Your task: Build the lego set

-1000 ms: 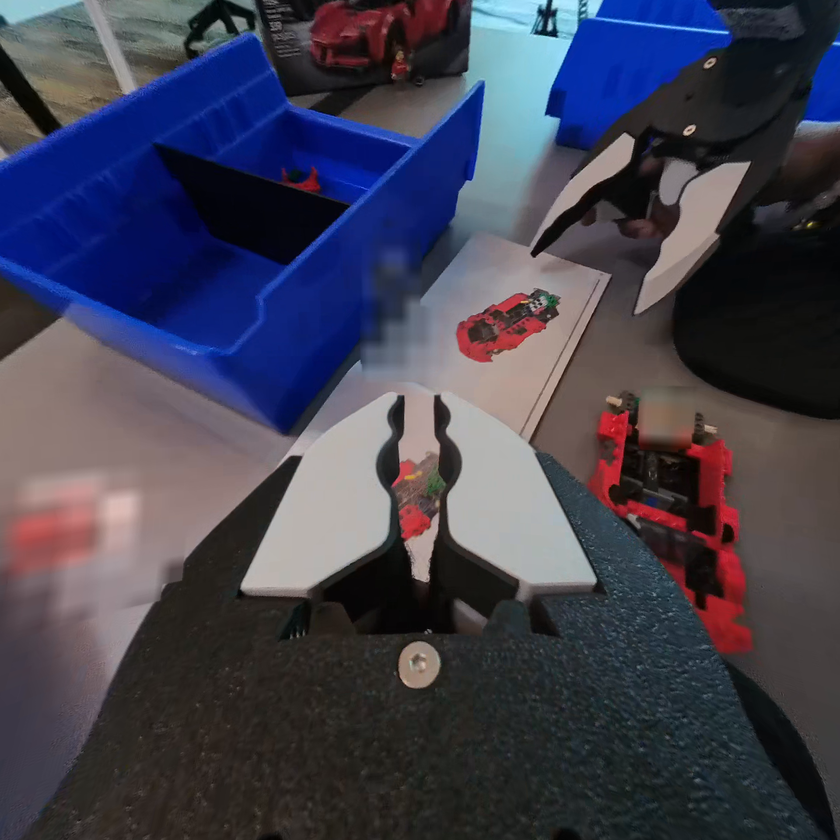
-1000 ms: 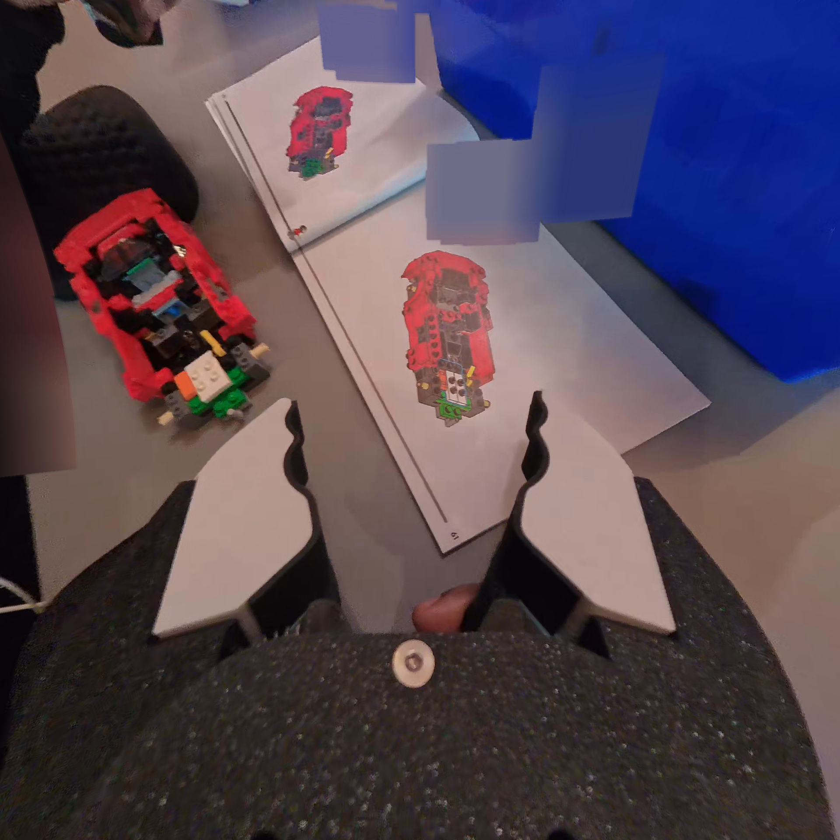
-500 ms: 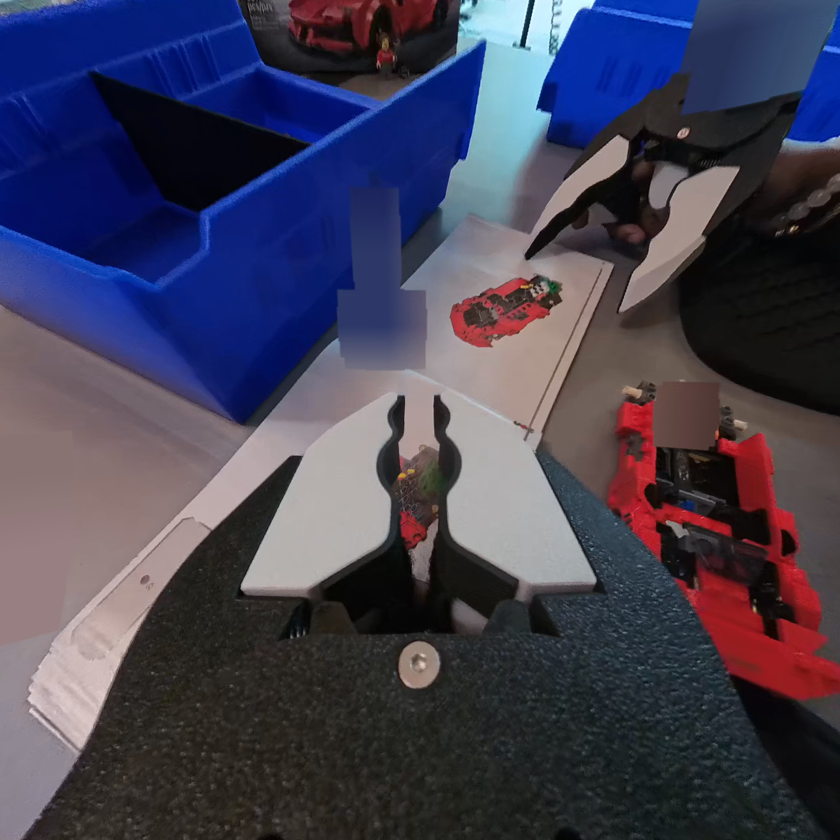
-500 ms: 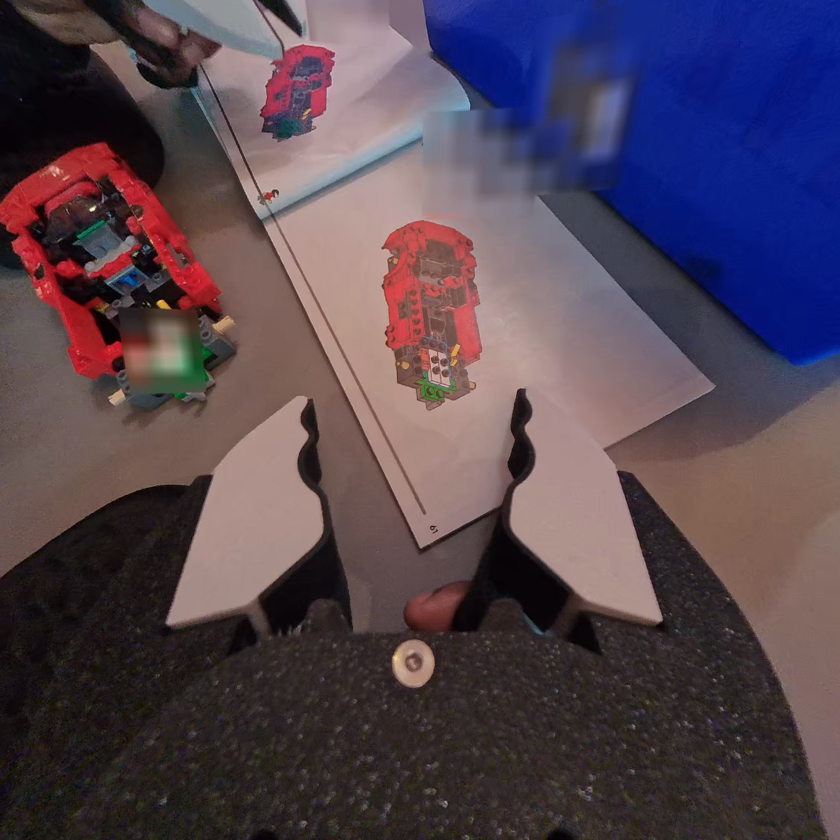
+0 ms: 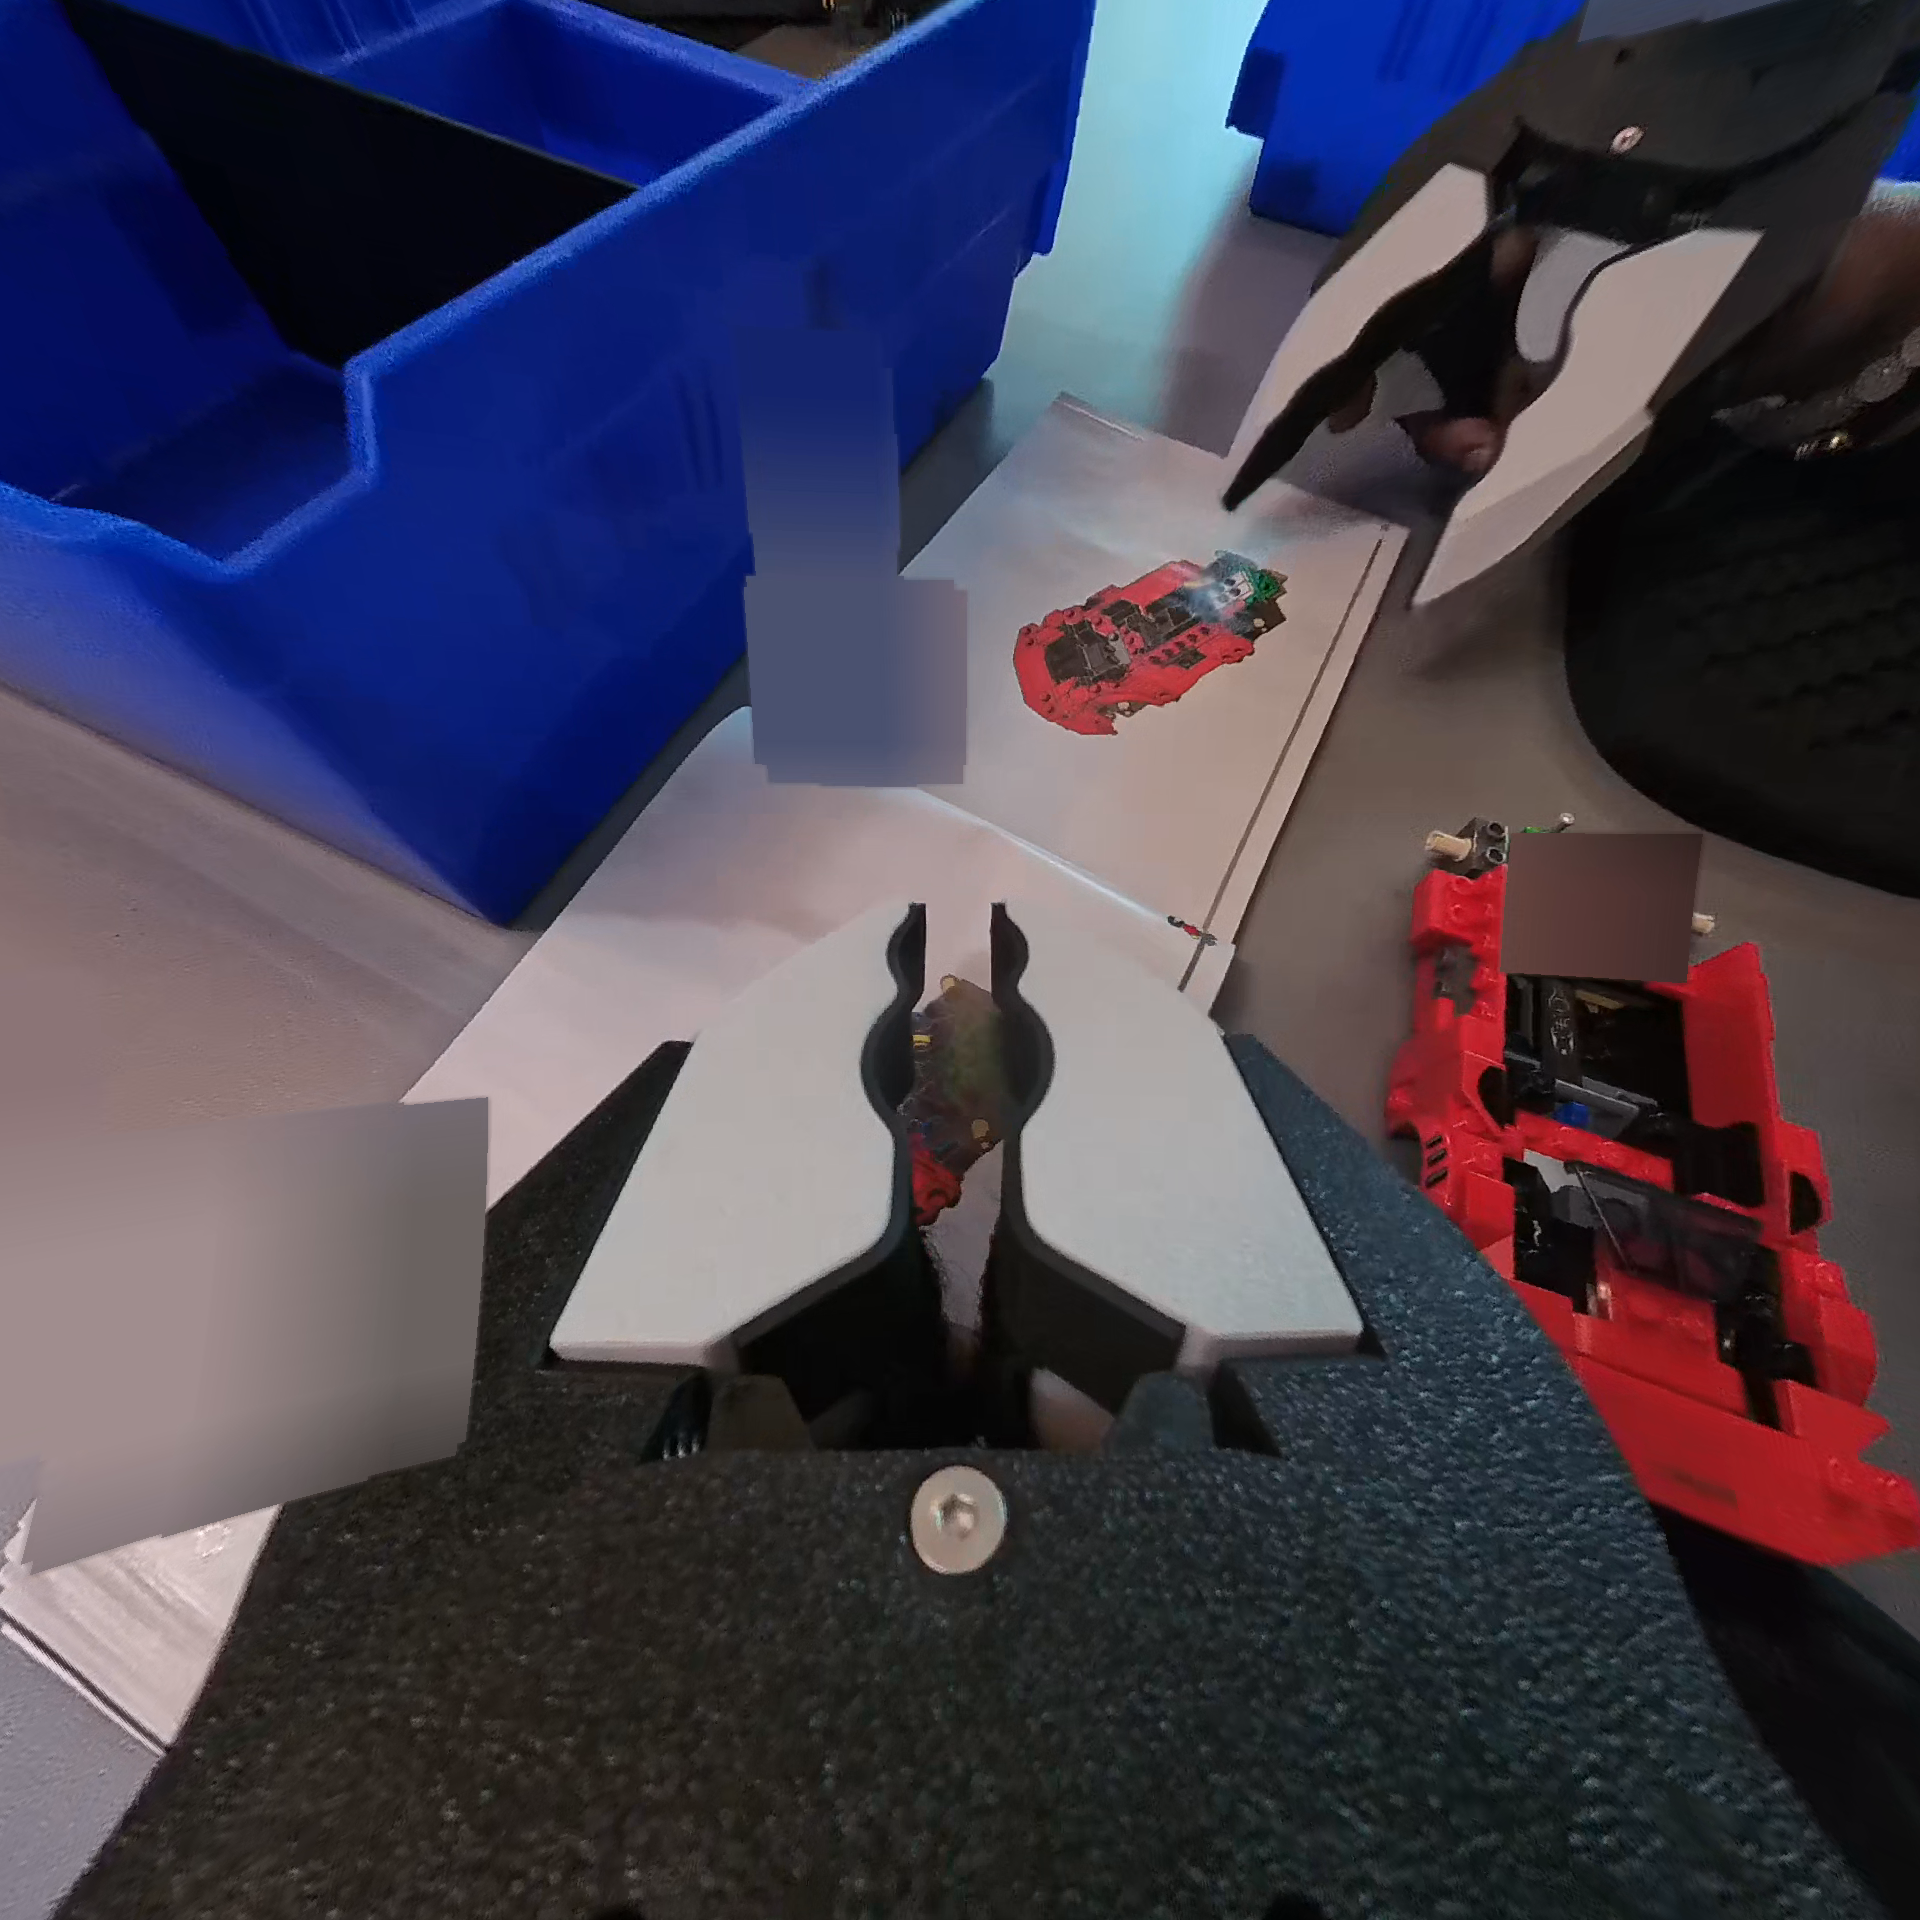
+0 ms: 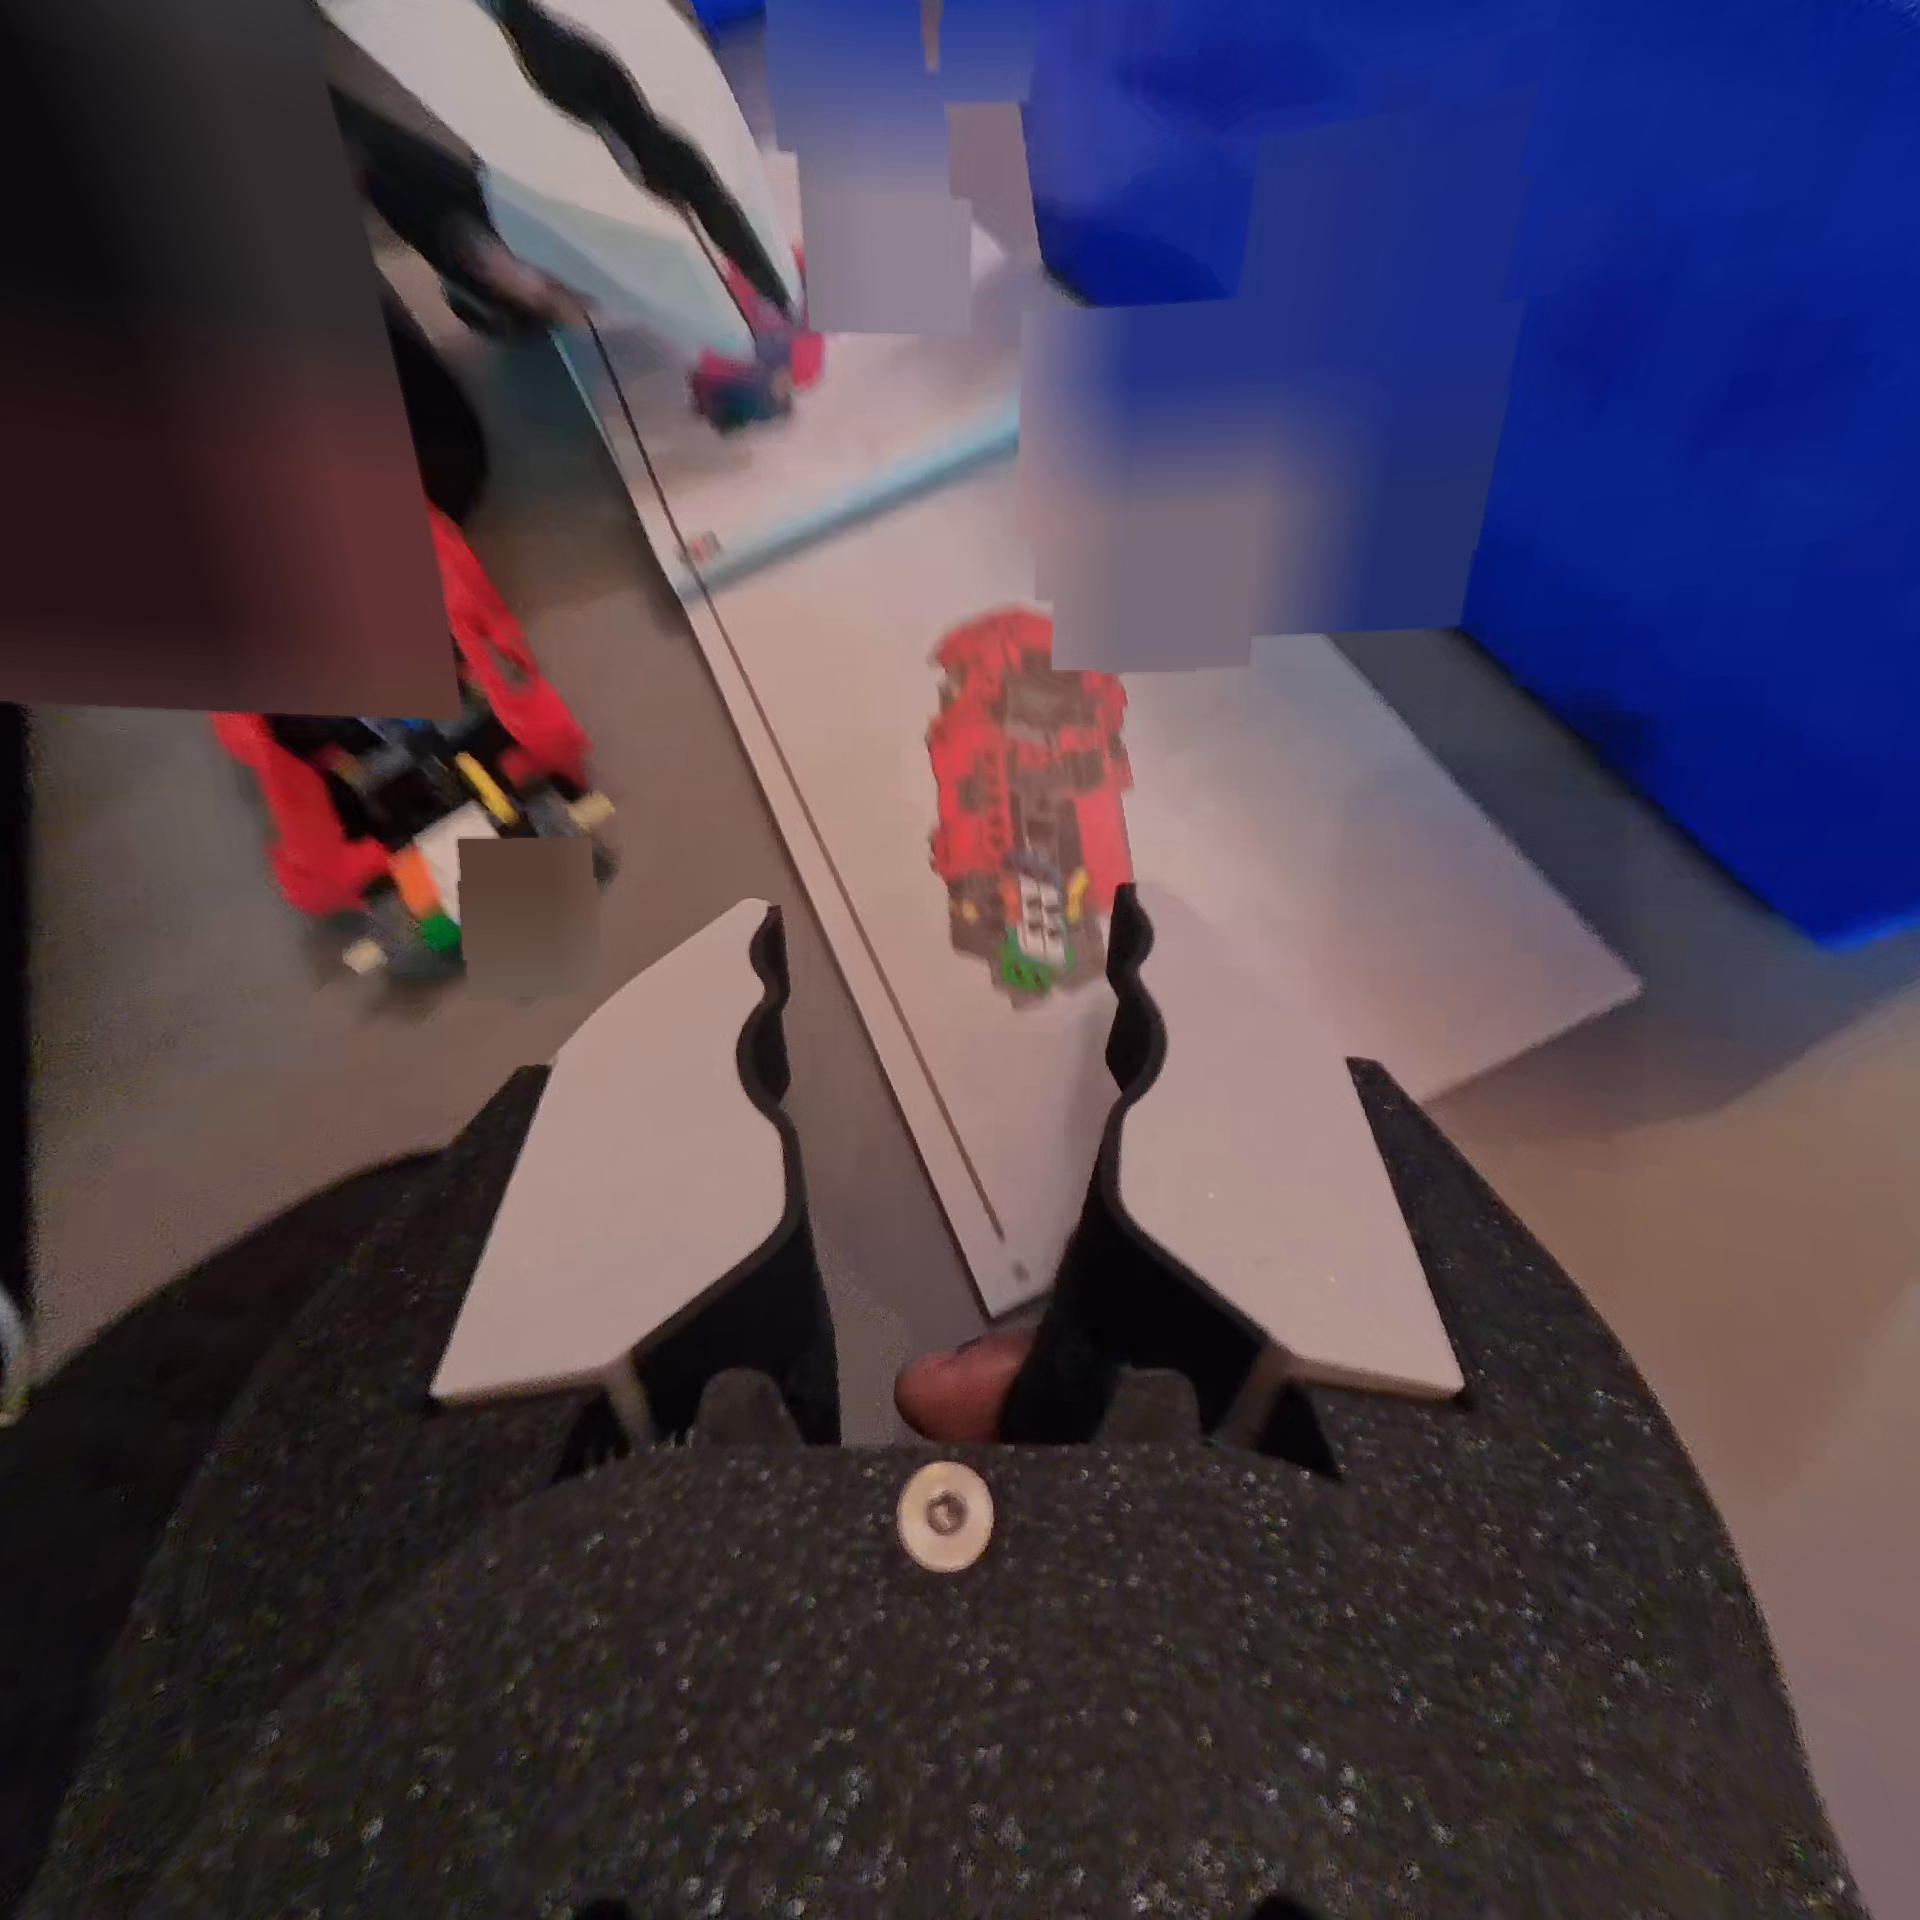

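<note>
A half-built red lego car lies on the grey table, to the right of an open instruction booklet. My left gripper is shut and empty, low over the booklet's near page. My right gripper is open and empty above the booklet's spine edge; it also shows across the booklet in the left wrist view. The car shows blurred at the left of the right wrist view. The left gripper appears blurred at the top of that view.
A large blue divided bin stands against the booklet's left side and fills the right of the right wrist view. A second blue bin is at the back. A black textured rounded object sits behind the car. The left gripper's tips are roughly 15 cm from the right gripper's.
Both grippers have moved closer to each other over the booklet. My right gripper's fingers have narrowed but stay open. The left gripper stays shut. The car has not moved.
</note>
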Motion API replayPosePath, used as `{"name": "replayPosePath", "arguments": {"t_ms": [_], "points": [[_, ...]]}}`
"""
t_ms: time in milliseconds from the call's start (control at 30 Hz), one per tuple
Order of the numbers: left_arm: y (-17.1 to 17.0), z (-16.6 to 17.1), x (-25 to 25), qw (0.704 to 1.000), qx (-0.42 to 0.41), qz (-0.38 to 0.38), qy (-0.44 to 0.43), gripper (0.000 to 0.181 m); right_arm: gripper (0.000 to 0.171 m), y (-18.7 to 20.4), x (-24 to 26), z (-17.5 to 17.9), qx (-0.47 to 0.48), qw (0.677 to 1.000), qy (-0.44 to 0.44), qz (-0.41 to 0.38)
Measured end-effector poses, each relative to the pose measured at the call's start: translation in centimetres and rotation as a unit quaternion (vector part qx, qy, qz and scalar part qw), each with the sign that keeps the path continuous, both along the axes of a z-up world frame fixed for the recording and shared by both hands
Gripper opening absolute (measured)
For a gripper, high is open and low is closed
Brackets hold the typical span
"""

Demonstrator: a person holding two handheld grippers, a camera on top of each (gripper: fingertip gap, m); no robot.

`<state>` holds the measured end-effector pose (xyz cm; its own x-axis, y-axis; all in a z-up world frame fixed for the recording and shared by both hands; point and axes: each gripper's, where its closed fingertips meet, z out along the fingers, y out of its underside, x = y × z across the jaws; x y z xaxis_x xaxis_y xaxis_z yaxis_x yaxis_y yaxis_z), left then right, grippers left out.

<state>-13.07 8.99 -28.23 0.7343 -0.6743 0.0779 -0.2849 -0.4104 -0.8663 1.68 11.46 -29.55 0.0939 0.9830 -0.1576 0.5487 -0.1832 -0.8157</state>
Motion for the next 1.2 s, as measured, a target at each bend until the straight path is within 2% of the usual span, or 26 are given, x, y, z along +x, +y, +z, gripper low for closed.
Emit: {"name": "replayPosePath", "arguments": {"t_ms": [133,167,233,300,367,433,533,633,767,1000,1200], "points": [[0.1,0.6,-0.3,1.0,0.003,0.007,-0.025,0.012,0.067,1.4,-2.2,7.1,0.01,0.997,0.072,0.016],[0.2,0.7,-0.3,1.0,0.003,0.008,-0.029,0.012,0.063,2.2,-3.1,9.7,0.025,0.995,0.095,0.026],[0.1,0.8,-0.3,0.999,0.005,0.007,-0.034,0.012,0.043,3.5,-5.7,14.7,0.071,0.986,0.126,0.086],[0.1,0.9,-0.1,0.999,0.007,0.002,-0.034,0.012,0.028,4.3,-9.2,16.3,0.117,0.97,0.081,0.199],[-0.1,0.8,0.0,1.0,0.01,-0.003,-0.03,0.012,0.03,6.0,-12.6,13.6,0.16,0.935,-0.023,0.316],[-0.1,0.9,0.0,1.0,0.014,-0.005,-0.027,0.012,0.032,8.6,-16.0,9.5,0.193,0.895,-0.103,0.388],[-0.1,0.9,-0.1,0.999,0.011,-0.003,-0.034,0.012,0.034,11.3,-19.5,3.8,0.185,0.859,-0.194,0.435],[0.0,1.2,-0.4,0.999,0.01,0.003,-0.049,0.011,0.033,12.2,-21.6,0.6,0.187,0.843,-0.236,0.447],[0.1,1.3,-0.6,0.998,0.007,0.006,-0.061,0.011,0.031,12.7,-22.1,-1.1,0.187,0.825,-0.275,0.456],[0.0,1.2,-0.4,0.998,0.005,0.002,-0.057,0.012,0.028,12.8,-22.3,-1.9,0.203,0.812,-0.29,0.464],[0.0,1.2,-0.4,0.998,0.005,0.0,-0.057,0.011,0.024,12.5,-22.5,-2.0,0.186,0.816,-0.29,0.464]]}}
